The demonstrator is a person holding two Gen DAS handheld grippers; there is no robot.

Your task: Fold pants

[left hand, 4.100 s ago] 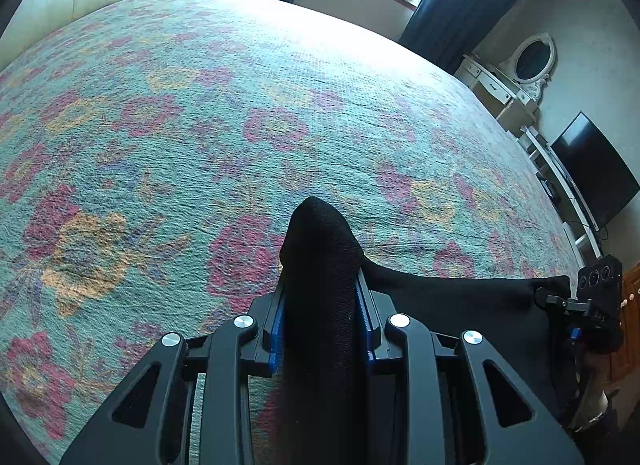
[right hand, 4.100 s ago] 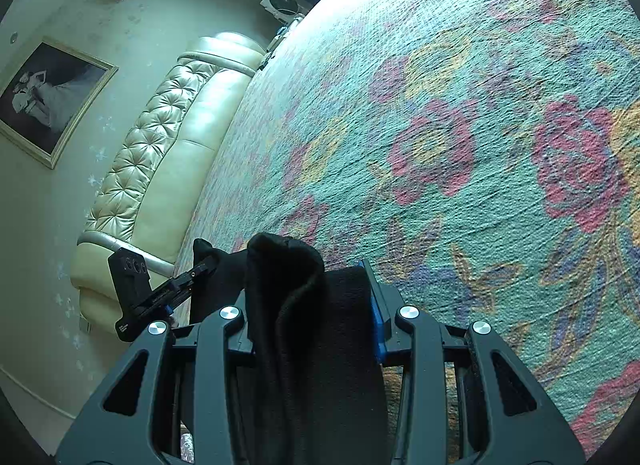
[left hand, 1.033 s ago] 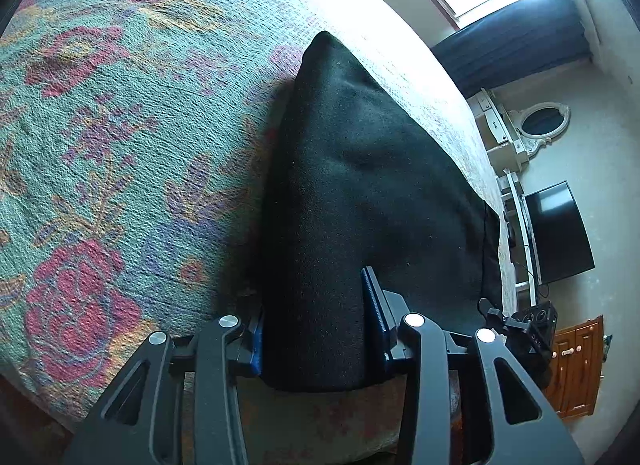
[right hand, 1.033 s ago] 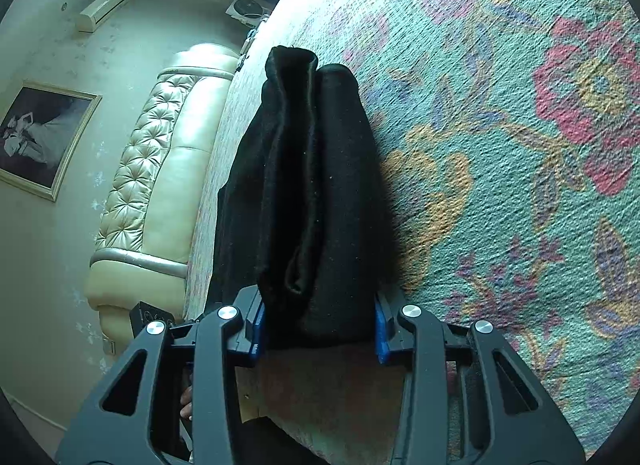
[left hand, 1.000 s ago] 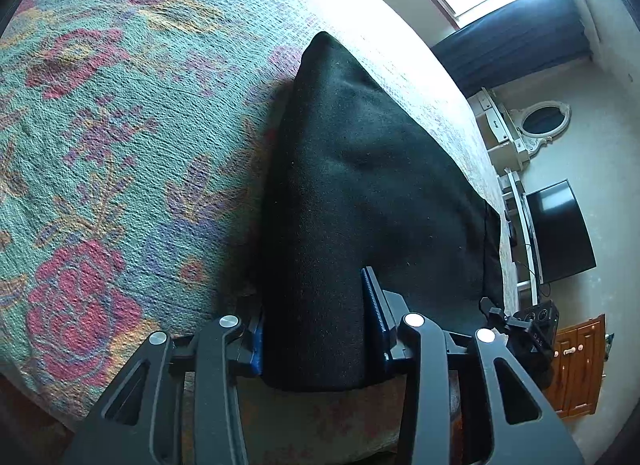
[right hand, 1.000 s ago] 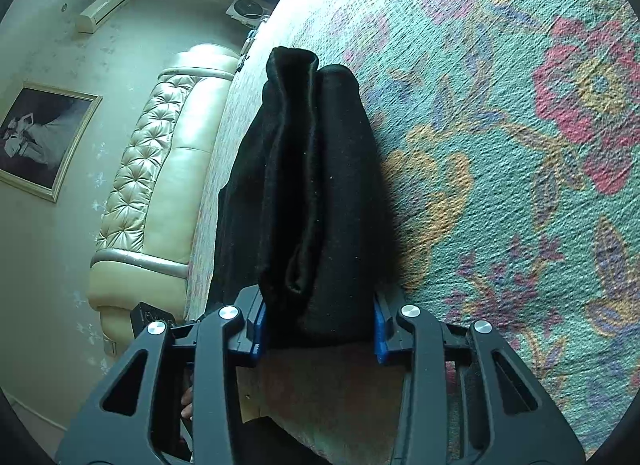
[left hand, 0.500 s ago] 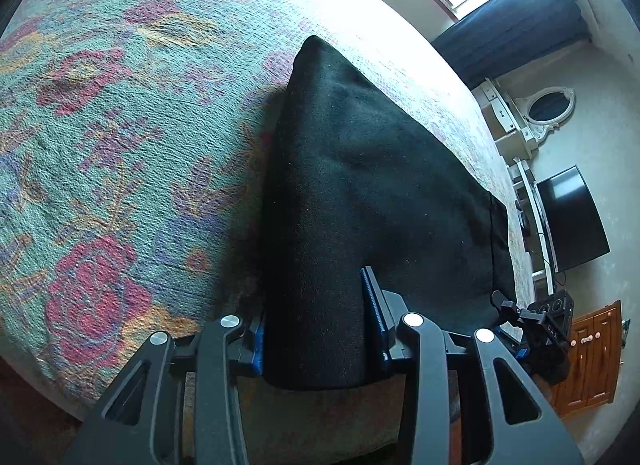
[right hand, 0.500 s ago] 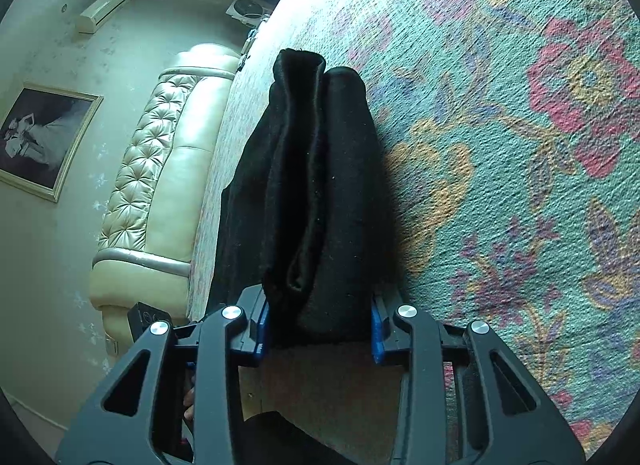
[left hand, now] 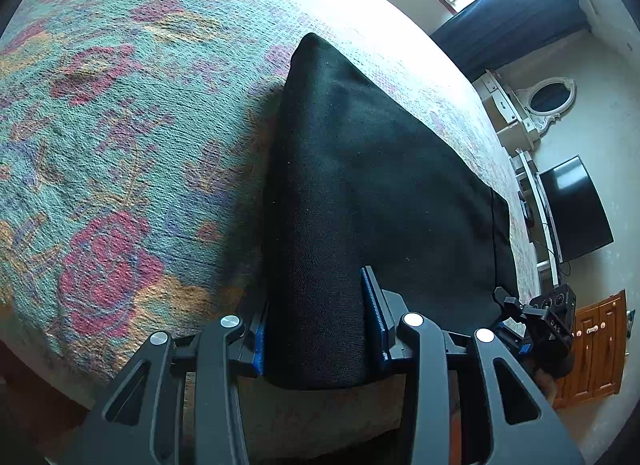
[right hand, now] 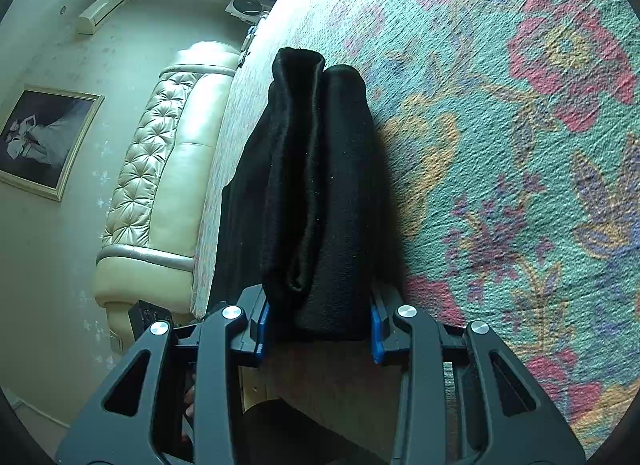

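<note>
A floral bedspread (left hand: 120,153) is spread across the bed, a tufted cream headboard (right hand: 160,169) and framed picture (right hand: 44,141) seen behind, a TV (left hand: 576,209) off right.

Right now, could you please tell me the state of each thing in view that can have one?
Black fabric pants: folded into a thick stack, lying on the bed's edge, gripped at both near corners.
Left gripper: shut on the pants.
Right gripper: shut on the pants, layered fold between its pads.
Floral woven bedspread: spread flat.
Wall-side black television: screen dark.
</note>
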